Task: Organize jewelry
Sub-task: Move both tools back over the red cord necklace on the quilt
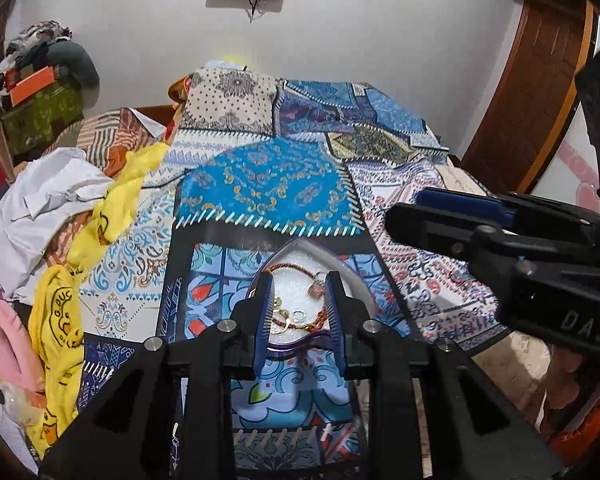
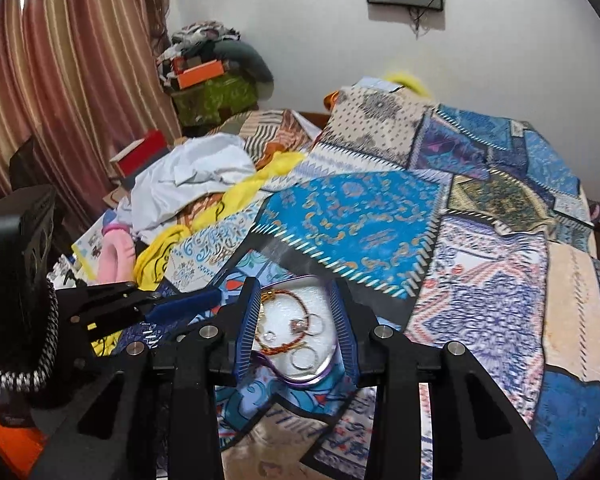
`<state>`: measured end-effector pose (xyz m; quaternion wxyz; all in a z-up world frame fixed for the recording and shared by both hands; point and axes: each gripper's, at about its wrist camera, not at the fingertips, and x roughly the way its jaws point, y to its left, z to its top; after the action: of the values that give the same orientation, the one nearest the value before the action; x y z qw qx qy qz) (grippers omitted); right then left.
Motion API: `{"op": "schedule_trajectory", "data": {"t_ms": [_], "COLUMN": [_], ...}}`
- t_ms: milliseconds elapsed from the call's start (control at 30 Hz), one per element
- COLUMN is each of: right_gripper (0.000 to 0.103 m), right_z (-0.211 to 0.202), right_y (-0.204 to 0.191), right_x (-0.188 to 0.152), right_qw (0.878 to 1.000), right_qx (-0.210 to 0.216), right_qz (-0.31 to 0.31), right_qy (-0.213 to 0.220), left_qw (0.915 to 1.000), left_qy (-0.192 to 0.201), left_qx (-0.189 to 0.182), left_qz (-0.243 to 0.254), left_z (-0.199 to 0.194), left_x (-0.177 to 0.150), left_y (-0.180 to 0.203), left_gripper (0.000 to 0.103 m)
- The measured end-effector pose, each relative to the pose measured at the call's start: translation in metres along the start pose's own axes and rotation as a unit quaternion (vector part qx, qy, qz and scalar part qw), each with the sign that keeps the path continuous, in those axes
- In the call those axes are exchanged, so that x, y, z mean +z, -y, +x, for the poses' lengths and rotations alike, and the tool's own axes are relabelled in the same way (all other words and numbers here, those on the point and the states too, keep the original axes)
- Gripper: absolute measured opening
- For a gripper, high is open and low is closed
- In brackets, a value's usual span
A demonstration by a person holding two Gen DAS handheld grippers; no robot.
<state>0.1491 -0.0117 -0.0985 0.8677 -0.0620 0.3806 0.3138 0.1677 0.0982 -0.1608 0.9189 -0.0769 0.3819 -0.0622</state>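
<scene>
The jewelry tray (image 1: 360, 280) is lying flat on the patchwork bedspread (image 1: 268, 188), keeping a red cord bracelet (image 2: 278, 346), rings (image 2: 304, 356) and a pendant (image 1: 318, 289) gathered in one place. The left gripper (image 1: 300, 304) and right gripper (image 2: 296, 320) are both hovering above the tray, jaws parted and gripping nothing. Judging by this, the pieces are sitting released in the tray.
</scene>
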Motion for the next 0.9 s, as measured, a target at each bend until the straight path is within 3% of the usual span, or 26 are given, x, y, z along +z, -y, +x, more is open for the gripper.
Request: {"op": "schedule_trajectory", "data": {"t_ms": [467,900], "right_gripper": [0.033,0.033], "right_z": [-0.059,-0.076], "right_y": [0.057,0.123], "right_x": [-0.007,-0.042], "right_qw": [0.996,0.989], "right_qx": [-0.057,-0.105], "right_qz": [0.044,0.097], "right_qy": [0.048,0.027], "left_qw": [0.9993,0.9972], "left_qy": [0.032,-0.006], "left_qx": [-0.008,-0.045], "left_qz": [0.016,0.059], "left_z": [-0.024,0.011], "left_x": [0.02,0.018], "left_y": [0.041,0.1], "left_gripper": [0.033,0.036]}}
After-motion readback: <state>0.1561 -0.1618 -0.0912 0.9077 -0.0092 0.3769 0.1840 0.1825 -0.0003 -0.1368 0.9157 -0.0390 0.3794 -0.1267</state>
